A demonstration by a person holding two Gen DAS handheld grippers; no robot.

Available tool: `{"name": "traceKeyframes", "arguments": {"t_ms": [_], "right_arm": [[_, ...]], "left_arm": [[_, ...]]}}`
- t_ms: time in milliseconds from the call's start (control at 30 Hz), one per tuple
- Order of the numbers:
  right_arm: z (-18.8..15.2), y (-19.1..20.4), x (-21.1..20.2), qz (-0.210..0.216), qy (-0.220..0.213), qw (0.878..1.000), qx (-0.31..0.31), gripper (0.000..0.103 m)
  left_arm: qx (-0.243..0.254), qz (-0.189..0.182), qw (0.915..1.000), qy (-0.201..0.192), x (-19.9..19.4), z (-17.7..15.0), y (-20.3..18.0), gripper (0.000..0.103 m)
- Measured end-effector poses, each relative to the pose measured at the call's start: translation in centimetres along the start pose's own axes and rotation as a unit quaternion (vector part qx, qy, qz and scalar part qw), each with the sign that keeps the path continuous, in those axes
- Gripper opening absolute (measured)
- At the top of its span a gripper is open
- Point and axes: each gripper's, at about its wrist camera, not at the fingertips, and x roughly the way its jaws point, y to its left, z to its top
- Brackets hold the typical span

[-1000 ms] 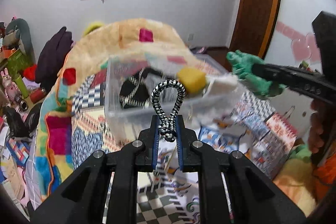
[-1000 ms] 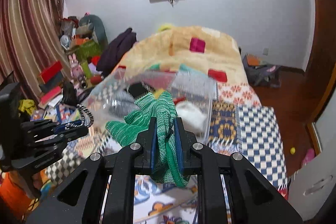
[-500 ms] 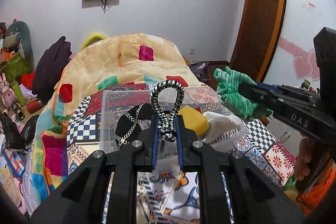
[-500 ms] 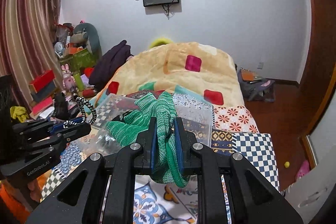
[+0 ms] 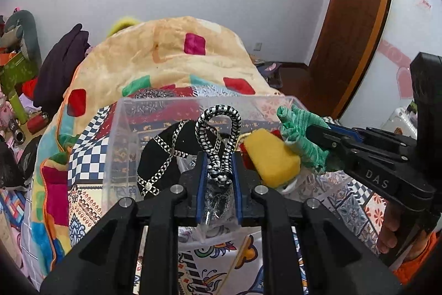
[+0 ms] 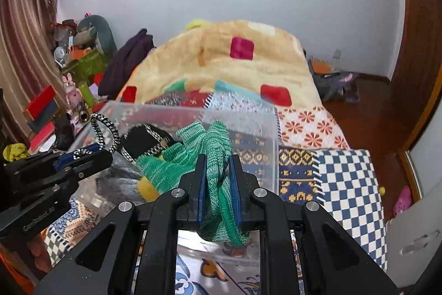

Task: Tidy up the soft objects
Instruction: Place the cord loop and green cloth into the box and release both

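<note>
Over the clear plastic bin [image 5: 121, 145], left tool [image 5: 218, 165] opening around black-and-white braided cord loop [image 5: 218, 129]; right tool [image 6: 218, 170] clamps green knitted glove [image 6: 212, 148].

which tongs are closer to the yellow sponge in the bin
Right. The right tongs, gripping the green glove, sit right beside the yellow sponge. The left tongs, opening around the braided cord loop, are slightly farther away.

I am reading "DAS" in pale raised letters on my right gripper [image 5: 320, 133], out at three o'clock in the left wrist view. Faint lettering is showing on my left gripper [image 6: 91, 154], unreadable.
</note>
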Motion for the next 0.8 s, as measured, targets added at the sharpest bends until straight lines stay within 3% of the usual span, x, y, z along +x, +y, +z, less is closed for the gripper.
{"name": "traceKeyframes", "arguments": {"t_ms": [100, 233, 333, 400, 500, 633, 800], "right_arm": [[-0.2, 0.2, 0.3, -0.001, 0.006, 1.0, -0.005, 0.016], [-0.4, 0.6, 0.5, -0.012, 0.01, 1.0, -0.019, 0.017], [-0.6, 0.8, 0.6, -0.02, 0.012, 0.999, -0.029, 0.024], [-0.6, 0.9, 0.2, -0.024, 0.008, 0.999, -0.035, 0.038], [-0.5, 0.6, -0.6, -0.02, -0.006, 0.999, -0.036, 0.053], [-0.1, 0.7, -2.1, -0.015, -0.025, 0.999, -0.039, 0.055], [0.4, 1.0, -4.7, -0.002, -0.056, 0.998, -0.044, 0.055]], "left_arm": [[0.002, 0.006, 1.0, 0.003, 0.5, -0.1, 0.0, 0.037], [0.002, 0.011, 0.9999, 0.0, 0.7, -0.1, -0.1, 0.05], [0.006, 0.018, 0.9998, -0.004, 0.6, -0.2, 0.0, 0.061], [0.006, 0.018, 0.9998, -0.008, 0.3, -0.4, 0.1, 0.067], [0.004, 0.019, 0.9997, -0.012, -0.2, -0.5, 0.5, 0.07], [-0.001, 0.013, 0.9997, -0.023, -1.5, -0.6, 0.8, 0.07], [0.003, 0.008, 0.9979, -0.065, -5.1, -0.7, 0.5, 0.07]]}}
